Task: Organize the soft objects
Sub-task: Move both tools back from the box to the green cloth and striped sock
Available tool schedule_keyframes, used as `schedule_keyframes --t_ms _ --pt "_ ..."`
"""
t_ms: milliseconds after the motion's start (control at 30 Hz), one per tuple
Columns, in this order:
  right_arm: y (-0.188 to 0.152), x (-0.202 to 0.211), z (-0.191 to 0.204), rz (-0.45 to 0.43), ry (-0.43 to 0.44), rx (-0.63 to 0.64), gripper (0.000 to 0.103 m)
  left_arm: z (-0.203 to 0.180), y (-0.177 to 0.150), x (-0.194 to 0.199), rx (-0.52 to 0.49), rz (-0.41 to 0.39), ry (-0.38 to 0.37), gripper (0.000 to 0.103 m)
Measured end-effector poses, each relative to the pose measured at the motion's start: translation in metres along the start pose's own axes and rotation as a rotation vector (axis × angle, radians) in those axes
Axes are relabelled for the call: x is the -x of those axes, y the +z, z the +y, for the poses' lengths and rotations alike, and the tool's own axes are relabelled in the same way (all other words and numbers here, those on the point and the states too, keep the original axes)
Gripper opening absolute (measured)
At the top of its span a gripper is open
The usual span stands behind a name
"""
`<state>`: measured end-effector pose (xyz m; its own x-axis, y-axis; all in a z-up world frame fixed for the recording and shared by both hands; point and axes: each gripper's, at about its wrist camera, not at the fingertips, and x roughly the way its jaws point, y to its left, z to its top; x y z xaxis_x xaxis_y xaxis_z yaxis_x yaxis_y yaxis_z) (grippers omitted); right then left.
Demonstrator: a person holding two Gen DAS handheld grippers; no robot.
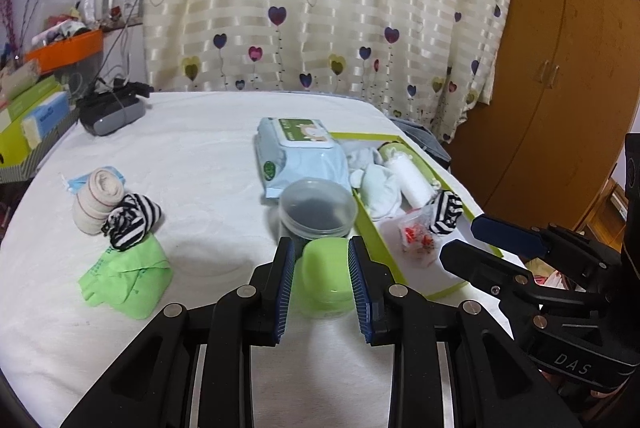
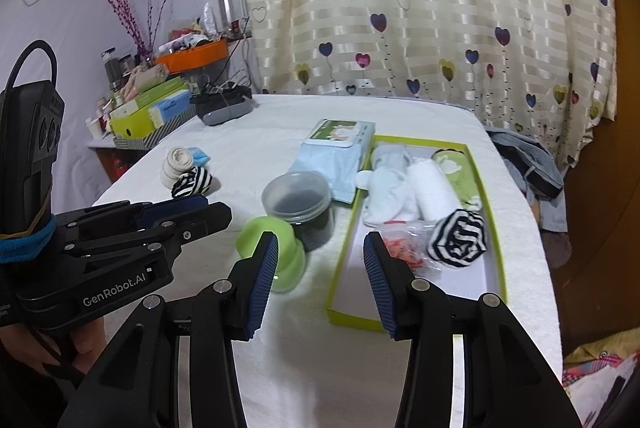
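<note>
A green-rimmed box [image 2: 496, 228] on the white bed holds pale socks [image 2: 386, 190], a white roll [image 2: 434, 190], a striped sock ball [image 2: 458, 238] and a small plastic bag [image 2: 404, 246]. On the left lie a beige sock roll [image 1: 98, 202], a second striped sock ball [image 1: 132, 220] and a green cloth [image 1: 128, 278]. My left gripper [image 1: 322, 278] is open, its pads on either side of a light green soft cup [image 1: 324, 278]. My right gripper [image 2: 320, 280] is open and empty above the box's near left edge.
A clear jar with a dark inside [image 1: 318, 208] stands just beyond the green cup. A blue wipes pack [image 1: 300, 156] lies behind it. A grey device [image 1: 112, 110] sits at the far left. Boxes and clutter [image 2: 152, 104] line the bed's left side. A curtain hangs behind.
</note>
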<state>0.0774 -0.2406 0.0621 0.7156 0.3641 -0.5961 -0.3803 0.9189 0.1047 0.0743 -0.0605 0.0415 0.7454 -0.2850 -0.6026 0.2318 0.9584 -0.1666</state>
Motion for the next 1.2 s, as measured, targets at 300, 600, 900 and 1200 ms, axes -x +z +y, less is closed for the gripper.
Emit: schedule_keyframes --t_ms 300,600,900,1200 --pt "0.004 -0.010 0.010 0.014 0.016 0.015 0.046 0.013 -0.001 -0.003 0.016 0.007 0.011 0.026" --pt "0.009 -0.020 0.021 0.024 0.035 0.039 0.046 0.031 -0.001 -0.002 0.043 0.004 0.031 0.027" --pt "0.014 -0.031 0.039 0.029 0.070 0.064 0.046 0.056 -0.004 0.000 0.082 0.006 0.069 0.032" --pt "0.017 -0.042 0.055 0.040 0.105 0.093 0.046 0.097 -0.013 0.005 0.143 0.013 0.130 0.038"
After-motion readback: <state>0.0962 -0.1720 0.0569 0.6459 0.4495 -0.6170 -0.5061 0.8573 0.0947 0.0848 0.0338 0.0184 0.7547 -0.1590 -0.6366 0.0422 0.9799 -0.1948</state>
